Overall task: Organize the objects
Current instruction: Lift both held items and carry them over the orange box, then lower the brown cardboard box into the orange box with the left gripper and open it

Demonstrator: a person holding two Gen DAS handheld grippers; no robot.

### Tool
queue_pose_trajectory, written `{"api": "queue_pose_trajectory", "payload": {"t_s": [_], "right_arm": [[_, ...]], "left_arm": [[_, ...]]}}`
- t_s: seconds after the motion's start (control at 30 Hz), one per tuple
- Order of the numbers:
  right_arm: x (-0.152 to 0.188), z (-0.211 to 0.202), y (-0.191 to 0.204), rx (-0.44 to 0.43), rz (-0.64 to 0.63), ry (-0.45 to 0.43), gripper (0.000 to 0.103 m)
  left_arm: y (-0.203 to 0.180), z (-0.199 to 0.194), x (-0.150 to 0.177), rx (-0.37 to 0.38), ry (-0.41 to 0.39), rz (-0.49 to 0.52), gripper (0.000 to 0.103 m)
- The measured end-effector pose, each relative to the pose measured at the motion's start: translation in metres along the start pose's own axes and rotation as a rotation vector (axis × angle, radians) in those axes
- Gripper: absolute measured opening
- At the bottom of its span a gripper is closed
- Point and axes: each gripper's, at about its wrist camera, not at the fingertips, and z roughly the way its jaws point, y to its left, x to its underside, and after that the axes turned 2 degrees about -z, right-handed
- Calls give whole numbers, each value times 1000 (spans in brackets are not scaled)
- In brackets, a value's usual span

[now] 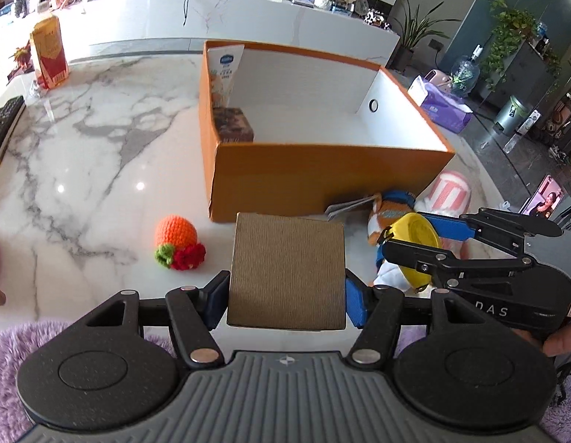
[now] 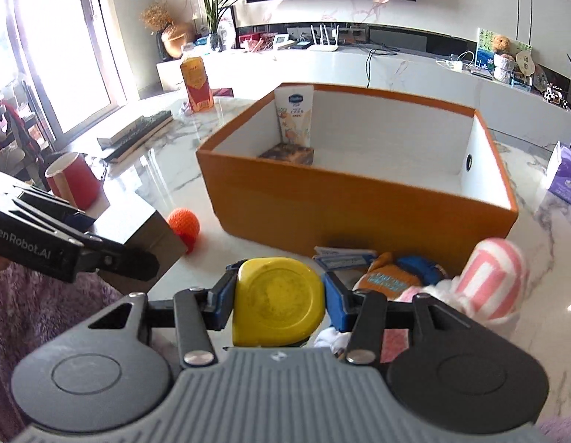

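- Gripping a brown cardboard block (image 1: 287, 273), your left tool (image 1: 285, 295) has its blue pads clenched on the block's two sides, just short of the orange box (image 1: 322, 181).
- Your right tool (image 2: 280, 301) is clenched on a yellow tape measure (image 2: 278, 301), held above the soft toys at the box's near wall.
- The orange box stands open on the marble surface (image 1: 82, 147); its inside is white.
- In its far left corner a white tube (image 2: 294, 114) stands upright against the wall, and a small dark patterned packet (image 2: 287, 154) lies on the floor right in front of it. The rest of the box floor is bare white.
- Outside, against the near wall, lie an orange-and-blue plush toy (image 2: 390, 277) with a paper tag, and a pink-and-white striped plush (image 2: 488, 280) beside it.
- A crocheted orange fruit (image 1: 176, 241) lies on the surface left of the box.
- A red cup (image 2: 73, 181) stands further left.
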Motion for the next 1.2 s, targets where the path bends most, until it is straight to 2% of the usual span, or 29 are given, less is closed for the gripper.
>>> {"api": "queue_pose_trajectory", "payload": {"t_s": [0.13, 0.3, 0.47, 0.67, 0.8, 0.93, 1.2], "right_arm": [[-27, -16, -18, 15, 25, -47, 52], [-54, -20, -30, 65, -1, -86, 52], [-76, -12, -41, 107, -18, -104, 52], [-94, 21, -67, 118, 26, -49, 52], [-104, 43, -86, 87, 60, -15, 52], [-113, 64, -98, 108, 49, 17, 52], [-127, 100, -126, 157, 58, 93, 52]], "left_arm": [[-12, -7, -26, 24, -31, 33, 72], [-24, -2, -57, 9, -57, 75, 72], [-24, 16, -84, 4, -53, 52, 72], [-14, 47, -115, -4, -39, -8, 72], [-5, 72, -136, -13, -37, -59, 72], [-1, 103, -154, 13, -14, -92, 72], [4, 164, -166, -7, 57, -118, 72]]}}
